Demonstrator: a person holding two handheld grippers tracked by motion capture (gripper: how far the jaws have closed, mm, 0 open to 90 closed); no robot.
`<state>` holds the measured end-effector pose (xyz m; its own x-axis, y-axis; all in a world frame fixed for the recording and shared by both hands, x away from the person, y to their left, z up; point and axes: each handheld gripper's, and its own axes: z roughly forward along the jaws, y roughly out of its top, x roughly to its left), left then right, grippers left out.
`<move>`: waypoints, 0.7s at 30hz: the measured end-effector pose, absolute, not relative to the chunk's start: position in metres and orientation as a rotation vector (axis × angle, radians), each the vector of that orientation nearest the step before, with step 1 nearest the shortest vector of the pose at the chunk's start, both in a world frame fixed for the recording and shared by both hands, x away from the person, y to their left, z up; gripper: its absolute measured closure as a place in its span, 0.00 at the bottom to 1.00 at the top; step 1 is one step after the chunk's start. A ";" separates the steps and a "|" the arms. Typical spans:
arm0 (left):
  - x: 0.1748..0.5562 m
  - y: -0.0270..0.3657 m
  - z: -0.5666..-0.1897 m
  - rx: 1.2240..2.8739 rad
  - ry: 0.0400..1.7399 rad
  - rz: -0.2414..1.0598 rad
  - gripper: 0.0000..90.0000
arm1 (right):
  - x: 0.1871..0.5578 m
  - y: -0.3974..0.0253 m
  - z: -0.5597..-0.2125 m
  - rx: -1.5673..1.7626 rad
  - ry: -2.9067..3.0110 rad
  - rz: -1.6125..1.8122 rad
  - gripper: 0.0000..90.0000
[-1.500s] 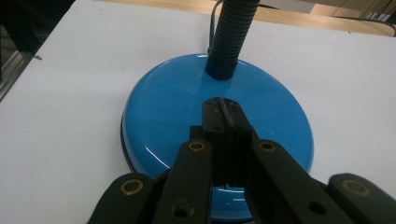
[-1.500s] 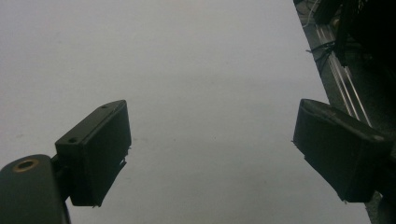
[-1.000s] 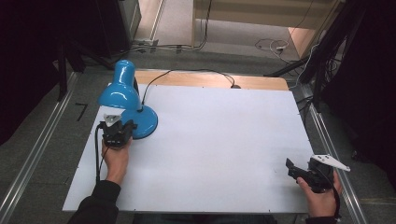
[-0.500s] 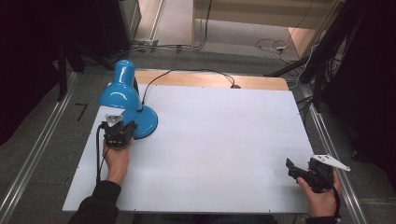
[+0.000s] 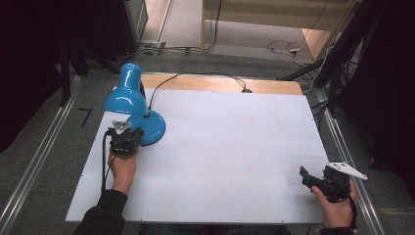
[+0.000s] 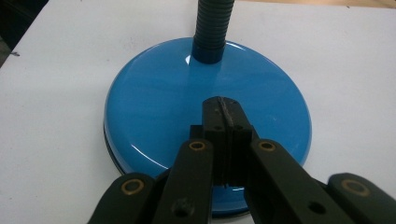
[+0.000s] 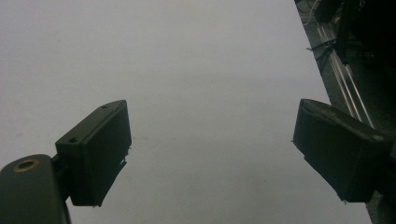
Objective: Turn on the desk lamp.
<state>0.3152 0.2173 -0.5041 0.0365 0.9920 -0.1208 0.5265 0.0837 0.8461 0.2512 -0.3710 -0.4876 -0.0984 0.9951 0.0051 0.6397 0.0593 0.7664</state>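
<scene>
So I've got the blue desk lamp (image 5: 131, 105) sitting at the far left corner of the white table (image 5: 230, 156), shade drooped forward over its own round base (image 6: 205, 121). My left gripper (image 5: 125, 138) is right at the near edge of that base, and in the left gripper view the jaws are pressed flat together, tips over the glossy blue top, nothing pinched between them. Can't quite tell if the tips are touching the paint or just hovering a hair above.

My read: this is a poke or a nudge at the base, not a grab. If I'm after a switch, I don't see one on the part of the base that's showing, so I'd check around the black ribbed neck (image 6: 212, 28) first. If it's a push, keep the closed tips low against the rim, not up on the dome, since that shiny surface looks slippery and the tips would skate off. Go slow too, the top-heavy shade could rock, and the black cord (image 5: 195, 76) trailing off the back may drag.

My right gripper (image 5: 318, 182) is parked near the right front corner, jaws spread wide over bare table, holding nothing.
</scene>
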 end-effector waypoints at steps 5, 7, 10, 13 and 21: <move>0.315 0.217 -0.504 1.547 1.588 0.767 1.00 | 0.251 -0.371 -0.488 1.633 1.797 0.842 0.11; 0.315 0.217 -0.504 1.552 1.585 0.770 1.00 | 0.251 -0.371 -0.488 1.633 1.796 0.842 0.11; 0.315 0.217 -0.504 1.554 1.587 0.770 1.00 | 0.251 -0.371 -0.488 1.637 1.795 0.844 0.11; 0.314 0.216 -0.503 1.562 1.587 0.766 1.00 | 0.251 -0.371 -0.488 1.640 1.794 0.843 0.11; 0.312 0.217 -0.503 1.557 1.598 0.725 1.00 | 0.251 -0.372 -0.487 1.632 1.794 0.848 0.11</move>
<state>0.3123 0.2171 -0.5032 0.0490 0.9892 -0.1380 0.5481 0.0889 0.8317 0.2508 -0.3717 -0.4874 -0.0974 0.9952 0.0076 0.6377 0.0565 0.7682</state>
